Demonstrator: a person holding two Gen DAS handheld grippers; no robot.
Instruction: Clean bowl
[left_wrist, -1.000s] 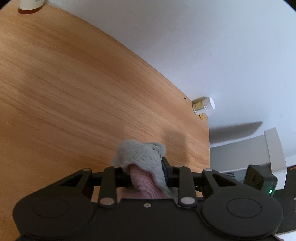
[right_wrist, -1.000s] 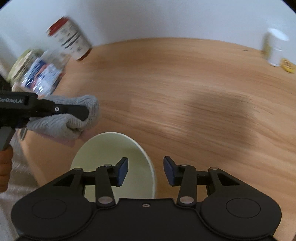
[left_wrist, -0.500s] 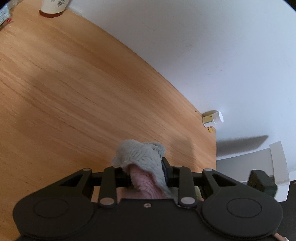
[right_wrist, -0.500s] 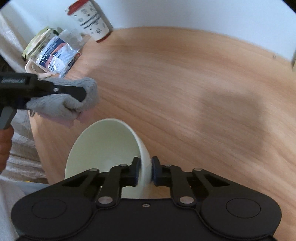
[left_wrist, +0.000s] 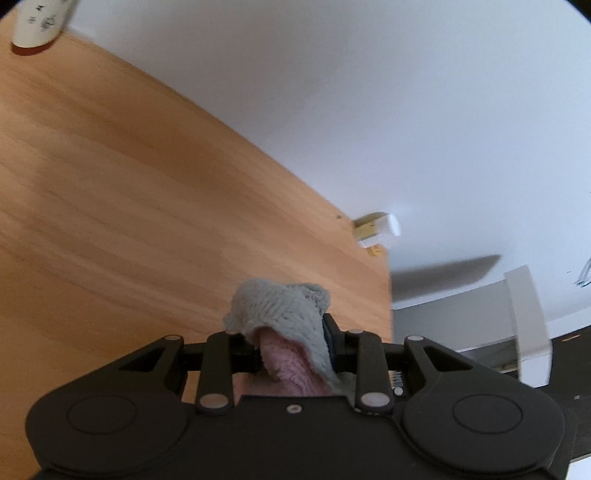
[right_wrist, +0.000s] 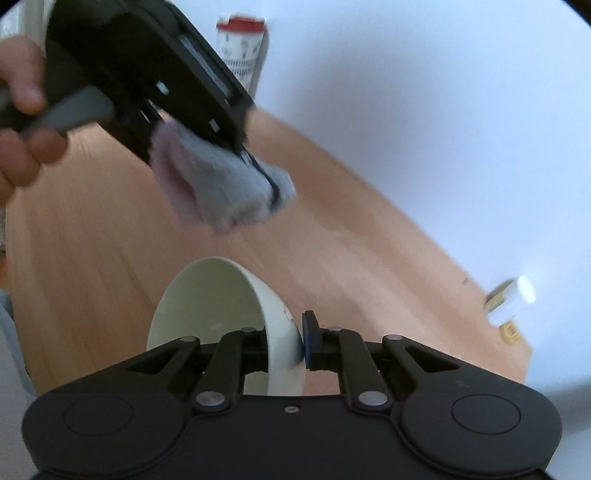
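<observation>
My right gripper (right_wrist: 286, 341) is shut on the rim of a pale cream bowl (right_wrist: 210, 302), which is lifted and tilted with its opening toward the left. My left gripper (left_wrist: 291, 343) is shut on a folded cloth (left_wrist: 284, 314), grey outside and pink inside. In the right wrist view the left gripper (right_wrist: 273, 188) holds the cloth (right_wrist: 221, 188) above and to the left of the bowl, apart from it. The bowl does not show in the left wrist view.
A wooden table (left_wrist: 110, 184) stands against a white wall. A paper cup with a red band (right_wrist: 242, 55) is at its far side (left_wrist: 40, 22). A small white-capped bottle (right_wrist: 511, 299) stands near the table's right end (left_wrist: 376, 229).
The right gripper has lifted and tipped the bowl further. The left gripper with the cloth has moved right, to above the bowl. Both views have tilted.
</observation>
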